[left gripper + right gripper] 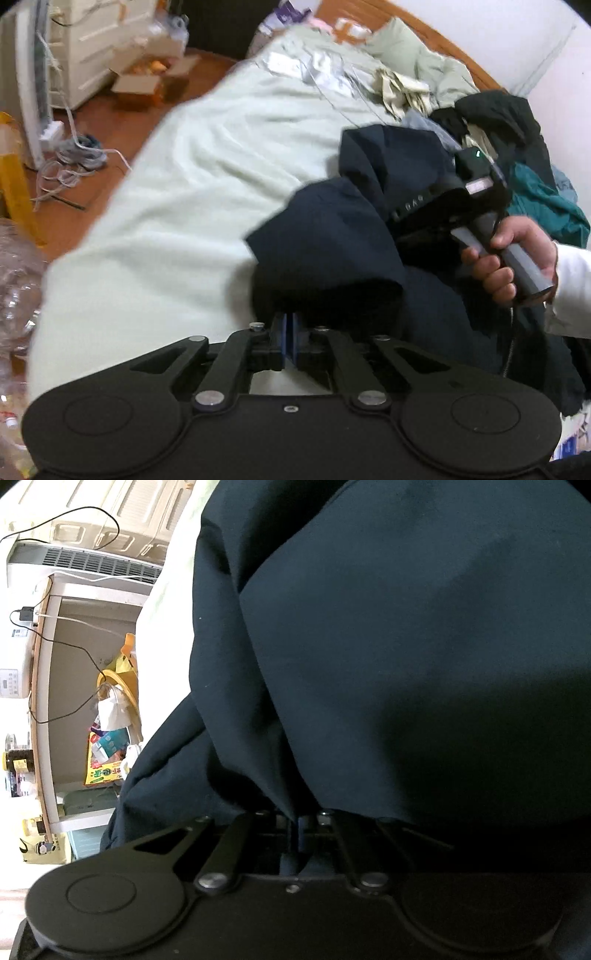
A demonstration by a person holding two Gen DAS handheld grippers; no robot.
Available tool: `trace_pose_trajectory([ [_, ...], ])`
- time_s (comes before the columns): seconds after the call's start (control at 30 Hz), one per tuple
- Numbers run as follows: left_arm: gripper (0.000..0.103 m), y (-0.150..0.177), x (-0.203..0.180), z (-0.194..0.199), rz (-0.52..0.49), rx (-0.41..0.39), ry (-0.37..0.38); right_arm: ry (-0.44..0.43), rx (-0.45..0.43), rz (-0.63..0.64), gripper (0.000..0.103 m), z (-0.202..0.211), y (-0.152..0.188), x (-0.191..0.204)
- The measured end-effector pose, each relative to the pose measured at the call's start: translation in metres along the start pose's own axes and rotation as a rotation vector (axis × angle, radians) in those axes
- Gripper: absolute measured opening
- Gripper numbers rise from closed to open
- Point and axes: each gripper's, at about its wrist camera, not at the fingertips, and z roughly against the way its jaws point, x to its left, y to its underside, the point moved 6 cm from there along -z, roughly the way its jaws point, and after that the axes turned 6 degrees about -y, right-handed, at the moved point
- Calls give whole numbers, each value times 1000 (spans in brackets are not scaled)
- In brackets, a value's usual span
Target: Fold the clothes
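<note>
Both grippers are clamped onto the same dark navy garment [332,236]. Up close in the left wrist view, the left gripper [290,332] has its blue pads squeezed together with a bunched fold of the fabric right at the tips. That view also shows the pale green bed [177,192], the clothes pile [498,122] by the wall, and a hand [509,262] gripping the right tool's handle. Right wrist view is mostly just navy cloth; the right gripper [300,827] is pinched tight on a pleat, with a cluttered shelf [44,686] off to the side.
</note>
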Motion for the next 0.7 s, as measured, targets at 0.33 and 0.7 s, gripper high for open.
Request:
trace_pose_trajectory([
  [0.33, 9, -17, -19, -63, -11, -70, 6, -13, -21, -8, 2, 0, 4, -6],
  [0.7, 1, -27, 18, -35, 129, -356, -471, 29, -66, 24, 1, 2, 7, -4],
])
